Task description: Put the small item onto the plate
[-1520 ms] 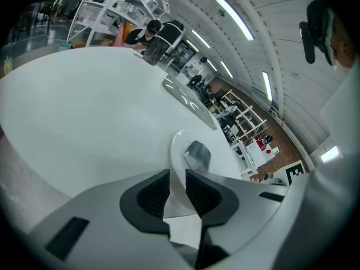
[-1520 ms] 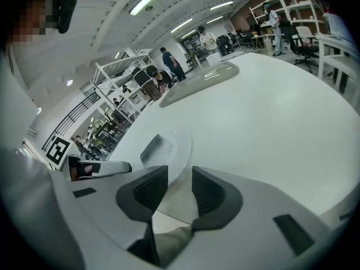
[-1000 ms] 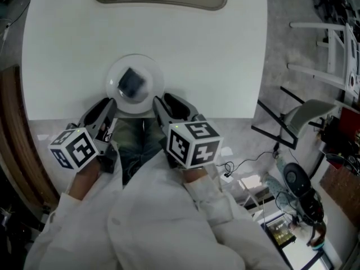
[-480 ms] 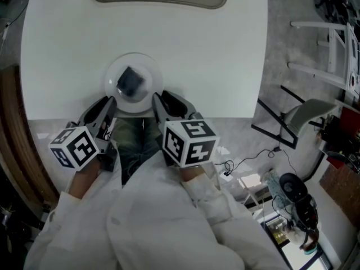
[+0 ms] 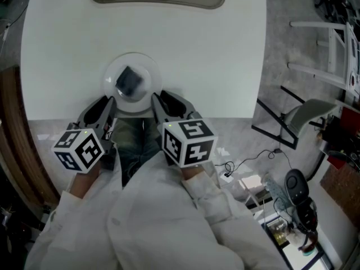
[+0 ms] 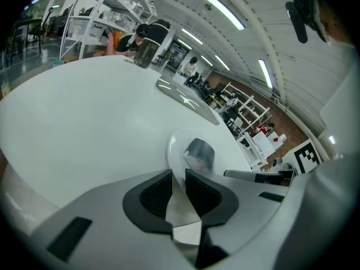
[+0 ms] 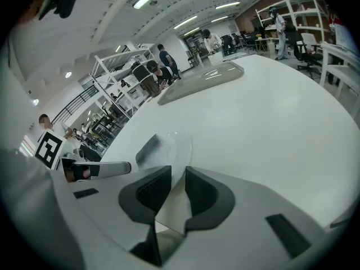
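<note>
White round table [image 5: 214,66] fills most of the head view, and the clear glass plate [image 5: 149,73] sits left of centre, right at the table's near edge. The left gripper [image 6: 179,176] and right gripper [image 7: 179,173] are just beside its lower rim, both jaw pairs at a narrow gap with nothing in them (the right one's have just been closing, on air as far as I can see). The small item [image 5: 129,81], dark, flat and squarish, already lies on the plate. My guess is it's light and a bit floppy, so I'd pinch a thin edge and stay off that slippery, chippable glass.
</note>
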`<state>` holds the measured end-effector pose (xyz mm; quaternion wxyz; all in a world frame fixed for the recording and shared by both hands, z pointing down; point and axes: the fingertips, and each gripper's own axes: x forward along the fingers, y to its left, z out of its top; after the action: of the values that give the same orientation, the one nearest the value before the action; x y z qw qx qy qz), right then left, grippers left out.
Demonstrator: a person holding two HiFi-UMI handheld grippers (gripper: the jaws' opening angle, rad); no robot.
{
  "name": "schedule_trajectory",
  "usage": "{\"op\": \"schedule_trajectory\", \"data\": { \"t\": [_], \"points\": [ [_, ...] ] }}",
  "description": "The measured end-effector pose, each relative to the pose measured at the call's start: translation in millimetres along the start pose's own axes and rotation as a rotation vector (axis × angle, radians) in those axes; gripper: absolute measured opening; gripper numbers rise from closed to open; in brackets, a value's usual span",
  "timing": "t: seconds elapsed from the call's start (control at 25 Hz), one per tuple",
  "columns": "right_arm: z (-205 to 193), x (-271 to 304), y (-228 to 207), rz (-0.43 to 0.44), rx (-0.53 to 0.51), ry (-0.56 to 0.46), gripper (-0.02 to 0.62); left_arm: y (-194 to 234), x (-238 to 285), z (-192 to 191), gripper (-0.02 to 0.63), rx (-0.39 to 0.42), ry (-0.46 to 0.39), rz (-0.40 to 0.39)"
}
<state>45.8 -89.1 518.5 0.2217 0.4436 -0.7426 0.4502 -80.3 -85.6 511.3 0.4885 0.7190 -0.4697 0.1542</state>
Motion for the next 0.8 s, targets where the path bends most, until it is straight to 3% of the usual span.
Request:
{"op": "schedule_trajectory", "data": {
  "t": [0.8],
  "points": [
    [22,-1,-2,0.014,-0.011,-0.060,0.077,-7,4,24,0.072,0.082,-0.065,-0.007]
  ]
}}
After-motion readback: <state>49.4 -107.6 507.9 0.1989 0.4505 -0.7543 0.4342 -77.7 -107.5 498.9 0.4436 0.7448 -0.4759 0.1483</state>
